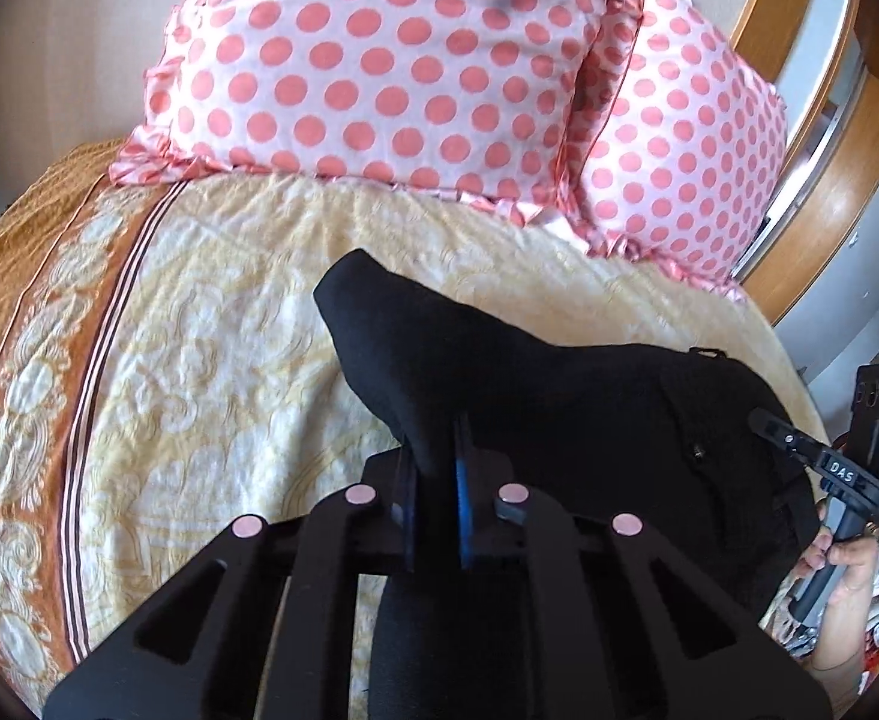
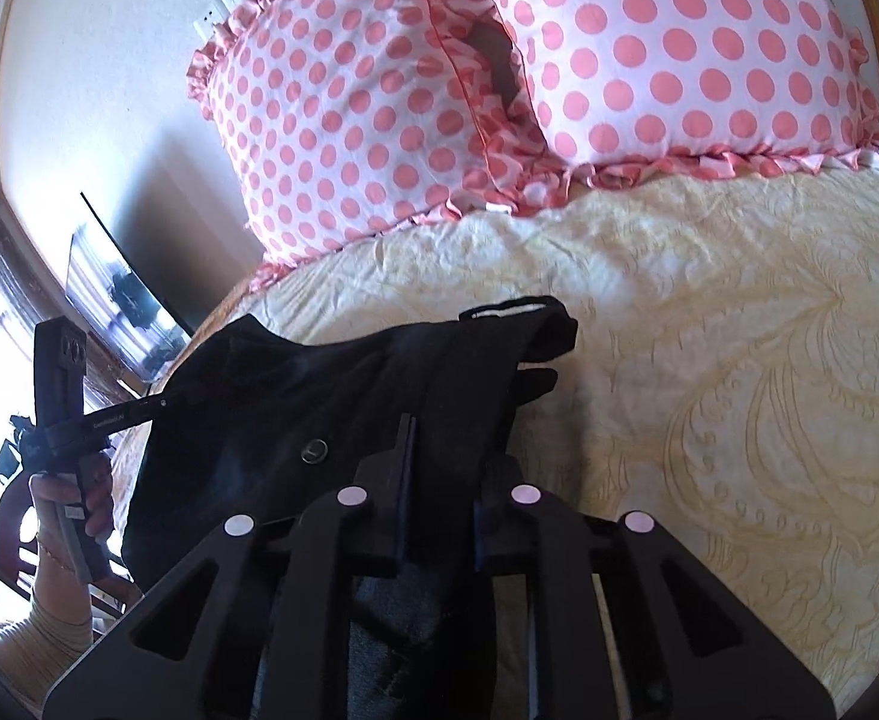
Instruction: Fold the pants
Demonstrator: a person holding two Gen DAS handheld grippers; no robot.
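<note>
cream bedspread (image 1: pixel 199 360), black pants (image 1: pixel 559 396) bunched over both grippers' fingertips

1 black pants (image 1: pixel 559 396), 2 polka-dot pillows (image 1: pixel 367 60), 1 bedspread (image 1: pixel 199 330), 2 grippers (image 1: pixel 436 480).

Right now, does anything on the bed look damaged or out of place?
Yes: the pink polka-dot pillow has a dark gap along its seam, like a tear or open closure. The black pants are simply bunched, held in both grippers.
</note>
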